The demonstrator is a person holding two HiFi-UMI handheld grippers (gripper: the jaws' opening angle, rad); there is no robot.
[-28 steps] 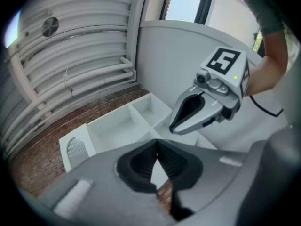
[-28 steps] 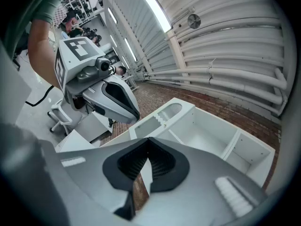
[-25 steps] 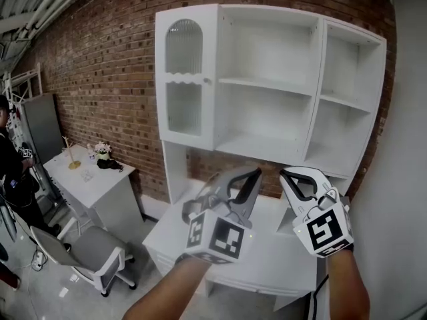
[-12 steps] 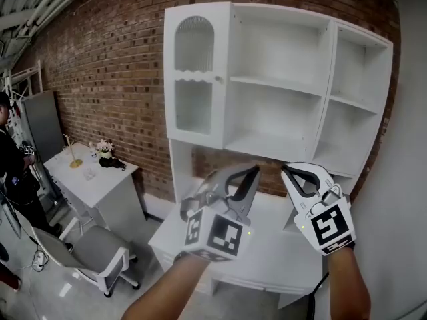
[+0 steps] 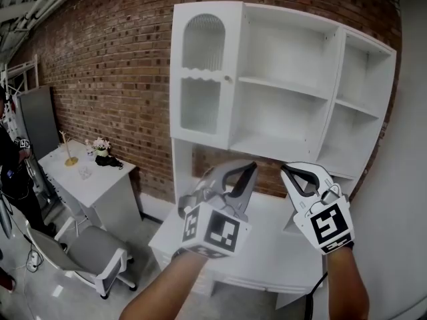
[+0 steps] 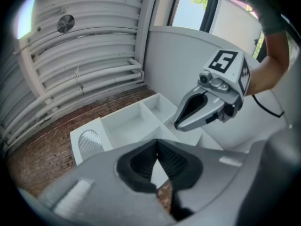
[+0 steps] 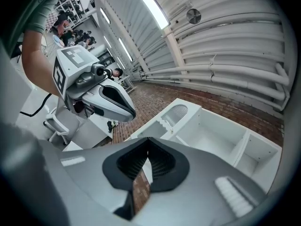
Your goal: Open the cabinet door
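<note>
Left hand-held gripper (image 5: 249, 169) before half-hidden desktop (image 5: 270, 249)

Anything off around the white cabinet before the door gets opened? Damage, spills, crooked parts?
Nothing stands out. The white shelf cabinet sits square against the red brick wall; its arched ribbed-panel door looks shut and intact, open shelves bare. The left gripper and right gripper are shut, empty.
</note>
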